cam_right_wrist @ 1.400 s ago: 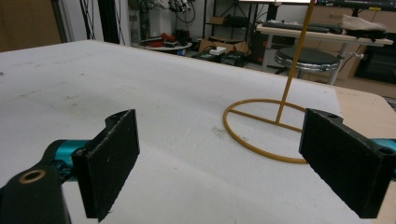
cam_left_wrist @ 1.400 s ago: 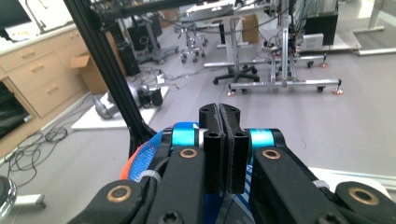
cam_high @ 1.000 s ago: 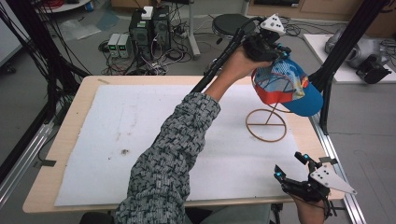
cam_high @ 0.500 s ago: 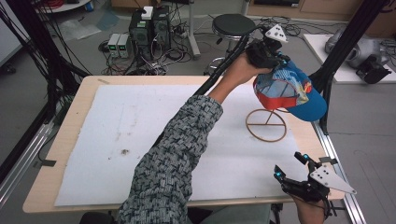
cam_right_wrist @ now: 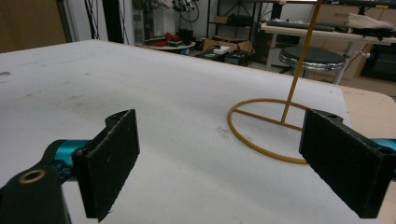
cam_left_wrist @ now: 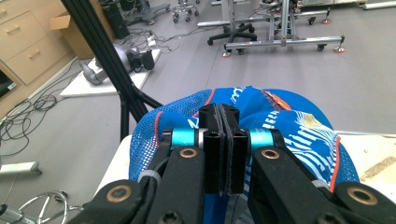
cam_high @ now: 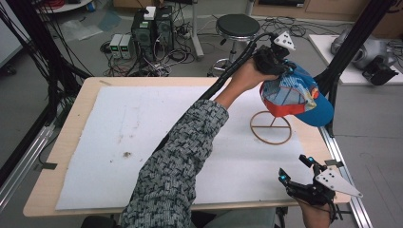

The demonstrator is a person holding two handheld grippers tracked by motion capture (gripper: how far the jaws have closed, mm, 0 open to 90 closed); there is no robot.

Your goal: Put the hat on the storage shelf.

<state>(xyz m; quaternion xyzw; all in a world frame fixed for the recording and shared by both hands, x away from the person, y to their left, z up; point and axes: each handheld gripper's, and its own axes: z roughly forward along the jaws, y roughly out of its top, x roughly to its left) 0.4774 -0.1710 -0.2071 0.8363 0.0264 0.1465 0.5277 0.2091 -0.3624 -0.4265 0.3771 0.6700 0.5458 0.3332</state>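
Note:
A blue and orange mesh cap (cam_high: 295, 96) hangs in the air over the yellow wire stand (cam_high: 271, 127), which rests at the right end of the white mat. My left gripper (cam_high: 278, 70) is shut on the cap's crown from above; a patterned sleeve reaches across the table to it. In the left gripper view the jaws (cam_left_wrist: 223, 114) are pressed together with the cap (cam_left_wrist: 294, 128) bulging around them. My right gripper (cam_high: 293, 167) is low at the table's front right corner, open and holding nothing. Between its wide-apart jaws (cam_right_wrist: 219, 128) I see the stand's ring and upright rod (cam_right_wrist: 298, 74).
The white mat (cam_high: 142, 133) covers most of the wooden table (cam_high: 76, 118). A black frame post (cam_high: 340, 61) rises just right of the cap. A metal rail (cam_high: 344, 166) runs along the table's right edge. A stool (cam_high: 237, 26) and computer boxes stand on the floor beyond.
The left gripper has carried the cap down and slightly right, closer to the top of the wire stand. The right gripper has stayed where it was, open.

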